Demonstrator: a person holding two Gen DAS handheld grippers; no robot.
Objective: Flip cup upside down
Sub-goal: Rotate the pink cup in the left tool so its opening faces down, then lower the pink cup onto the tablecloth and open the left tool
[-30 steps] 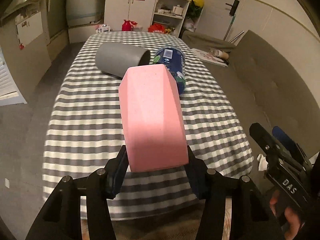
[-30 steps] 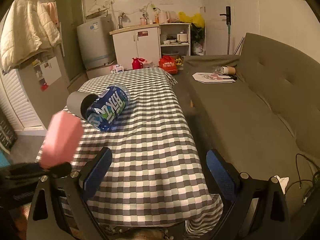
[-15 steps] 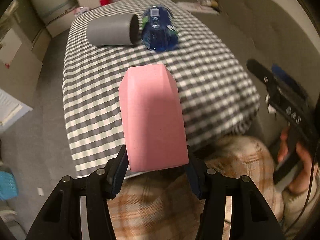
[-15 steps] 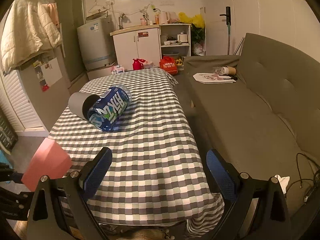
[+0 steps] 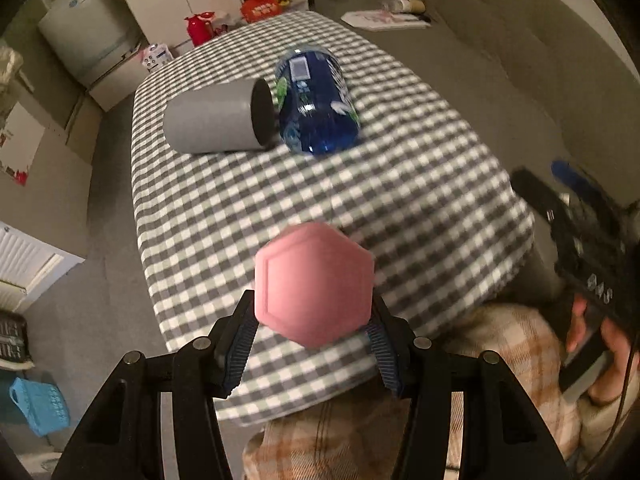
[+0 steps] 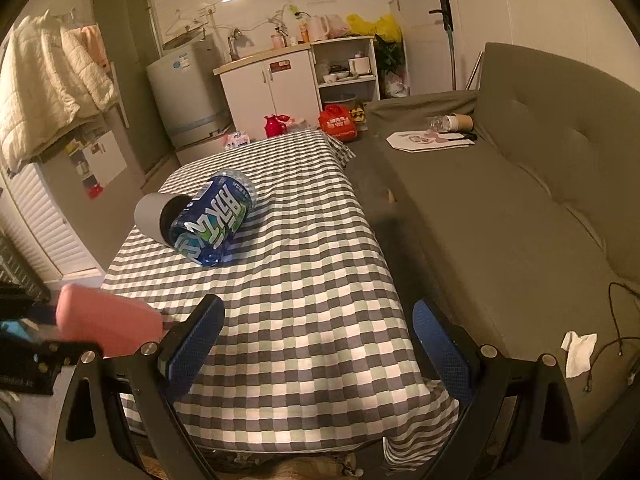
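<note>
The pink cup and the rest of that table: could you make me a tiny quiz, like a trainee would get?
1. True or false: the left claw is shut on the pink cup.
2. Which thing lies on its side against the blue bottle on the checkered tablecloth?
A. a red kettle
B. a grey cup
C. a white tissue
3. Fill in: the right claw is ____ and holds nothing.

Key
1. True; the cup's closed hexagonal end faces the camera.
2. B; its dark open mouth touches the bottle.
3. Open; its blue pads stand wide apart above the table's near edge.
</note>
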